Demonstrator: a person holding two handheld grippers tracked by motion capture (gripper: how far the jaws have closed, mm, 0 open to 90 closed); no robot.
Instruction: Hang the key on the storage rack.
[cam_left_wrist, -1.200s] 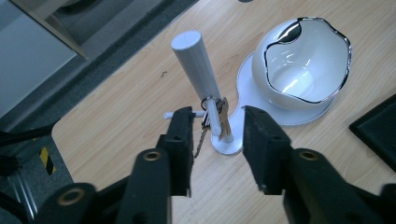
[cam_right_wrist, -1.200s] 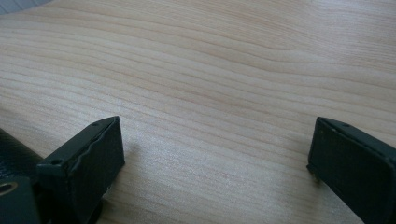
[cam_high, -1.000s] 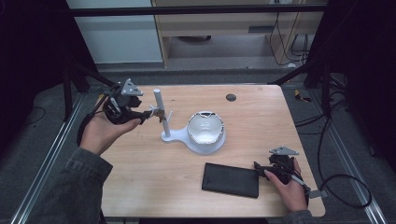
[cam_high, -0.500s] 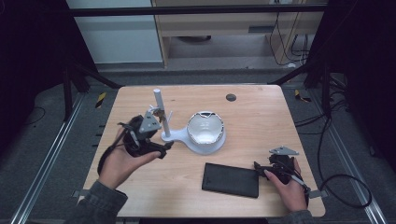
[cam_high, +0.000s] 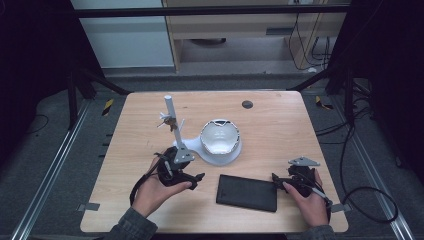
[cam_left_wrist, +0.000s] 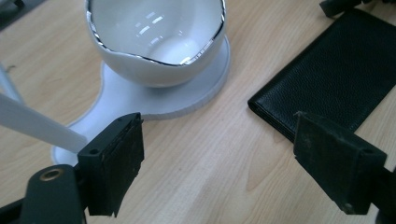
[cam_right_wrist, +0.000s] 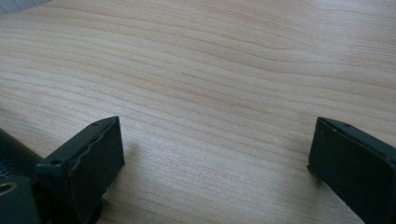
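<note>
On the near left of the wooden table (cam_high: 280, 130), the left gripper (cam_high: 192, 179) now sits low beside the white stand base (cam_high: 192, 146); half a second ago it was farther left and farther from the person, level with the post, and a second ago it was up at the table's far left edge. Its jaws stand wide apart with nothing between them. In the left gripper view bare wood lies between the two pads, with the white bowl (cam_left_wrist: 156, 39) on its round white base beyond and the black wallet (cam_left_wrist: 334, 77) to the right.

The right gripper (cam_high: 281, 181) has not moved across the three frames: it rests at the near right, just beside the right end of the black wallet (cam_high: 247, 192). In the right gripper view its jaws are also spread wide over bare wood, and a dark, grainy sliver at the lower left edge is probably the wallet's corner, cut off by the frame.

Small items hang on the upright white post (cam_high: 171, 120), possibly keys, but they are too small to make out. A dark round disc (cam_high: 247, 104) near the far edge is likewise unclear. The left hand (cam_high: 152, 192) wraps its gripper's body, hiding most of it.
</note>
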